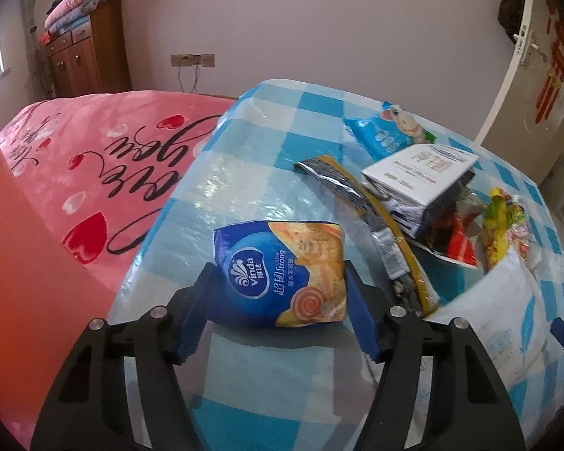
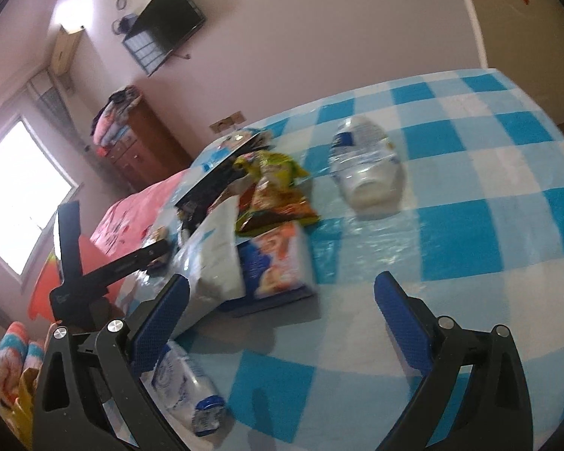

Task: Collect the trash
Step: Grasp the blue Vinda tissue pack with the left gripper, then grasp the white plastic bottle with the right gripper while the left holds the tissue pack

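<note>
A blue and orange Vinda tissue pack (image 1: 282, 274) lies on the blue-checked tablecloth (image 1: 244, 173), and my left gripper (image 1: 278, 282) is shut on it, one blue pad against each side. A silver and yellow wrapper (image 1: 357, 195), a white carton (image 1: 421, 173), a blue wipes pack (image 1: 387, 131) and yellow snack bags (image 1: 500, 221) lie to its right. A white plastic bag (image 1: 507, 319) sits at the near right. My right gripper (image 2: 282, 280) hangs open over the cloth with nothing between its fingers. Ahead of it are the white bag (image 2: 214, 259), a blue and orange pack (image 2: 278, 263) and a crushed clear bottle (image 2: 364, 169).
A pink bed (image 1: 94, 158) runs along the table's left edge, with a wooden cabinet (image 1: 82, 56) behind it. A white door (image 1: 526, 86) stands at the right. Another crumpled clear bottle (image 2: 191, 387) lies under my right gripper's left finger. Bare cloth stretches to the right (image 2: 488, 188).
</note>
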A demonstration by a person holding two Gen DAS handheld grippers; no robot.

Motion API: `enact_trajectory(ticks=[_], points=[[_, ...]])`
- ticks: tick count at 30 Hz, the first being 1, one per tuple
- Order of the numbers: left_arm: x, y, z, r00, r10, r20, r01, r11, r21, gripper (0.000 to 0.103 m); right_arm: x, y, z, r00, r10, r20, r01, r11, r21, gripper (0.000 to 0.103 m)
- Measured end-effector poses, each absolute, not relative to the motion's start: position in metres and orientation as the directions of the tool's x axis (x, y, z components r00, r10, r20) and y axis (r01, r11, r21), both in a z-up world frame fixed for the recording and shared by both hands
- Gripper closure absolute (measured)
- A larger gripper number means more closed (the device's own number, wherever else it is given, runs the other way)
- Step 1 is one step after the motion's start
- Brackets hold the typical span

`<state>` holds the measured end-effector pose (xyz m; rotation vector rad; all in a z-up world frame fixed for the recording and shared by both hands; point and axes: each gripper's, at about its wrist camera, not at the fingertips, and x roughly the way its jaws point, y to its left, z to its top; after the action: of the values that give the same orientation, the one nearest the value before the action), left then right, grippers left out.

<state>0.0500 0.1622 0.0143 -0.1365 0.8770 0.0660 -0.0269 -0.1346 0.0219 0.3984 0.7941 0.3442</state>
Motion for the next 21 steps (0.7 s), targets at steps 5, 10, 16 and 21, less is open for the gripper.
enact_trajectory(ticks=[5,10,16,21], points=[[0.039,0.148,0.015,0.639,-0.037,-0.768,-0.071,0.992,-0.108,0.038,-0.022,-0.141,0.016,0.634,0.467,-0.617,-0.123,0.848,0.516,0.023],[0.029,0.14,0.016,0.638,-0.09,-0.765,-0.047,0.987,-0.156,0.039,-0.018,-0.153,0.018,0.646,0.442,-0.623,-0.075,0.848,0.524,0.023],[0.015,0.13,0.015,0.635,-0.134,-0.761,-0.004,0.984,-0.177,0.039,-0.006,-0.168,0.031,0.665,0.335,-0.668,0.005,0.892,0.452,0.023],[0.008,0.128,0.015,0.633,-0.176,-0.754,0.018,0.977,-0.213,0.04,0.026,-0.167,0.038,0.649,0.224,-0.727,0.043,0.943,0.33,0.019]])
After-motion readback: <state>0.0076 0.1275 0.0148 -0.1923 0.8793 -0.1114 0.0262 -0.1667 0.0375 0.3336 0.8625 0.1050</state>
